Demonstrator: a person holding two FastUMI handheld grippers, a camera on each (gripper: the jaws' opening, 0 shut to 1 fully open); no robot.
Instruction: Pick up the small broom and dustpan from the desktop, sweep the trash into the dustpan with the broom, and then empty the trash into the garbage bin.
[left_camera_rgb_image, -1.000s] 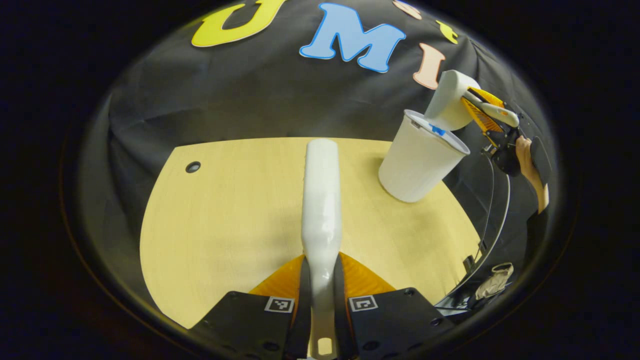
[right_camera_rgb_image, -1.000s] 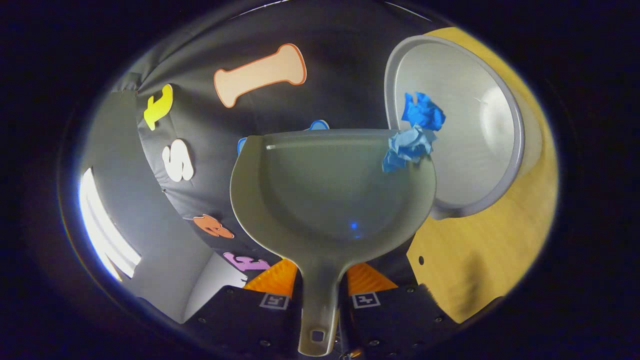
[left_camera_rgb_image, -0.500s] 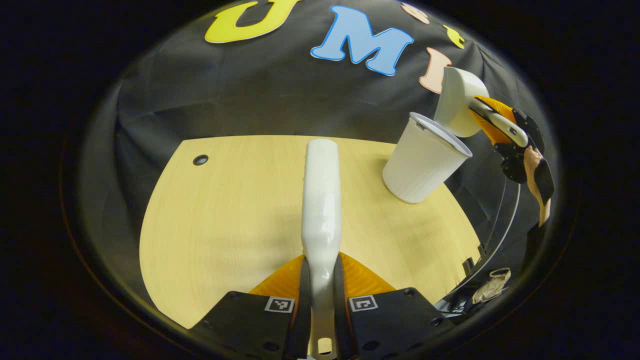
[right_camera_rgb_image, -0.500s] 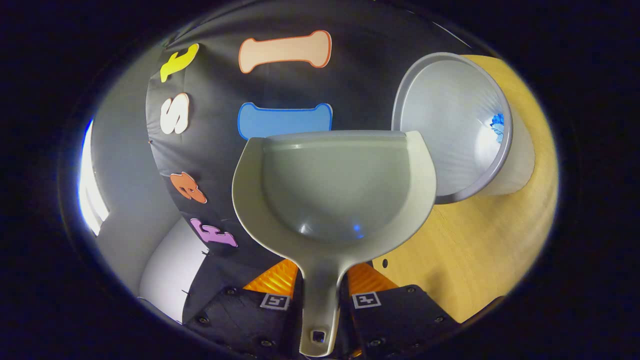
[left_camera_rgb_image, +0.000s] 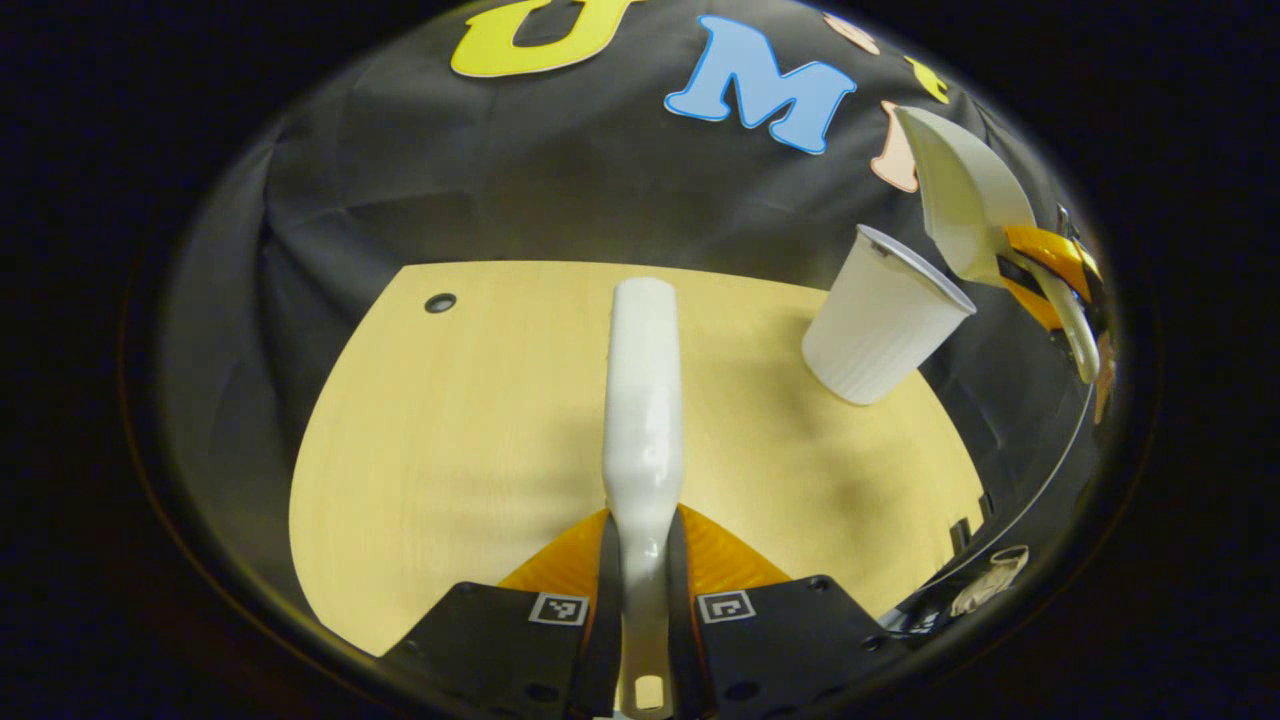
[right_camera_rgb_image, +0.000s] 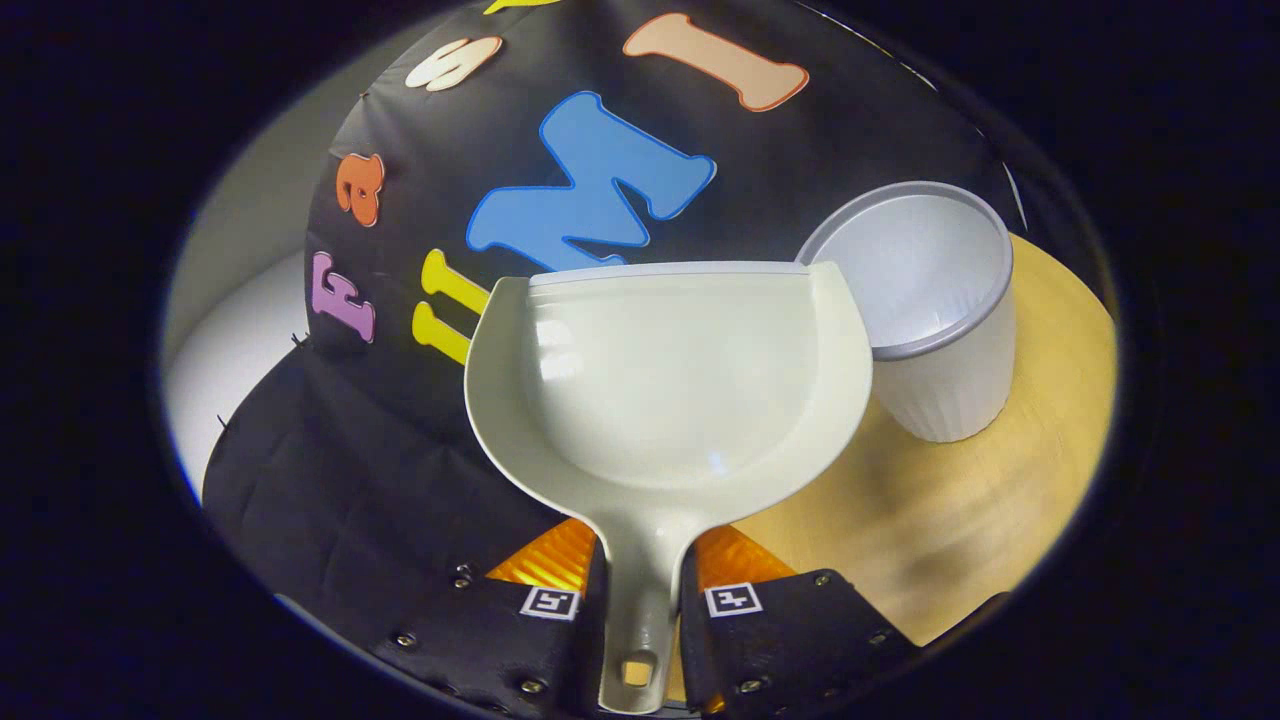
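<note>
Dustpan (right_camera_rgb_image: 660, 390) handle between right tool (right_camera_rgb_image: 640, 600) fingers

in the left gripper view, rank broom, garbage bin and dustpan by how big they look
1. broom, though it sits nearest the camera
2. garbage bin
3. dustpan, farthest off, near the view's edge

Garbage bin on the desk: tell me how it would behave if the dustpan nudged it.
The garbage bin looks like thin, ribbed plastic, so probably light. It narrows toward its base, so a nudge near the rim from the dustpan might tip it; lower down, it would likely slide on the smooth desk.
</note>
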